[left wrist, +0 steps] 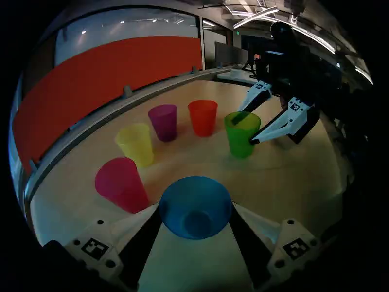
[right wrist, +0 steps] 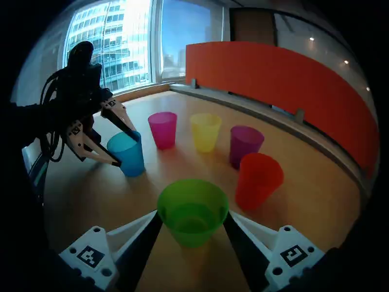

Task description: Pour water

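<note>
My left tool is closed on the blue cup, one finger pressing each side. My right tool grips the green cup the same way. Both cups stand upright on the tabletop, well apart.

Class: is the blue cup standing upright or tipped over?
Upright: the blue cup stands base-down on the table, mouth up, between the fingers of the left gripper.

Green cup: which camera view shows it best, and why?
The right gripper view: the green cup sits close, in the right gripper, its inside visible. The left gripper view shows it farther off, side-on.
</note>
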`<state>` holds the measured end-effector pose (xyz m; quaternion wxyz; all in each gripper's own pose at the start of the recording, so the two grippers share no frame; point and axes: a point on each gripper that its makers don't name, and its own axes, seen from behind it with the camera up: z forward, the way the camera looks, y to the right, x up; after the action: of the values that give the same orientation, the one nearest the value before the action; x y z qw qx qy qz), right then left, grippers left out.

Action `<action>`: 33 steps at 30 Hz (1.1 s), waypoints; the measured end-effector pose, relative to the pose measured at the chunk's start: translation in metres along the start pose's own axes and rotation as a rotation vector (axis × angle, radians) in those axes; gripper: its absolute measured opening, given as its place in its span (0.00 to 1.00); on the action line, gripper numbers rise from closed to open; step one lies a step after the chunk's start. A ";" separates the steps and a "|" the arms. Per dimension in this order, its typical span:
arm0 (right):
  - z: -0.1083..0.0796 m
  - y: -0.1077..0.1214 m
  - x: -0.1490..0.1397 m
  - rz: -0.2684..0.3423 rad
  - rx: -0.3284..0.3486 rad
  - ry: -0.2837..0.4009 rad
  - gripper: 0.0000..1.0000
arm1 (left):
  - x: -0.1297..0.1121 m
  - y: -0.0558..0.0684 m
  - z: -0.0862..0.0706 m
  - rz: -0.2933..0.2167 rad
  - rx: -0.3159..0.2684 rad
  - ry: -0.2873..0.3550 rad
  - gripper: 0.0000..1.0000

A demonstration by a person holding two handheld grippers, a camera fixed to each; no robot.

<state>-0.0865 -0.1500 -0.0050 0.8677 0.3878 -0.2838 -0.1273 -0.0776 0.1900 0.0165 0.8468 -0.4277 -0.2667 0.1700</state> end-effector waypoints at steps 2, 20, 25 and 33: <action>0.000 -0.001 -0.002 -0.001 -0.002 -0.001 0.89 | -0.001 -0.001 0.000 -0.001 0.001 -0.004 0.89; -0.004 -0.003 -0.003 0.011 -0.007 0.003 0.98 | -0.011 -0.004 0.004 0.027 0.015 -0.052 0.91; -0.007 0.000 -0.004 0.028 -0.015 0.004 1.00 | -0.013 -0.007 0.001 0.035 0.028 -0.065 0.96; -0.015 -0.002 -0.007 0.032 -0.027 0.006 1.00 | -0.018 -0.009 -0.006 0.040 0.047 -0.082 0.96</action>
<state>-0.0832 -0.1390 -0.0171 0.8756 0.3719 -0.2854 -0.1163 -0.0880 0.1720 0.0154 0.8414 -0.4055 -0.2885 0.2106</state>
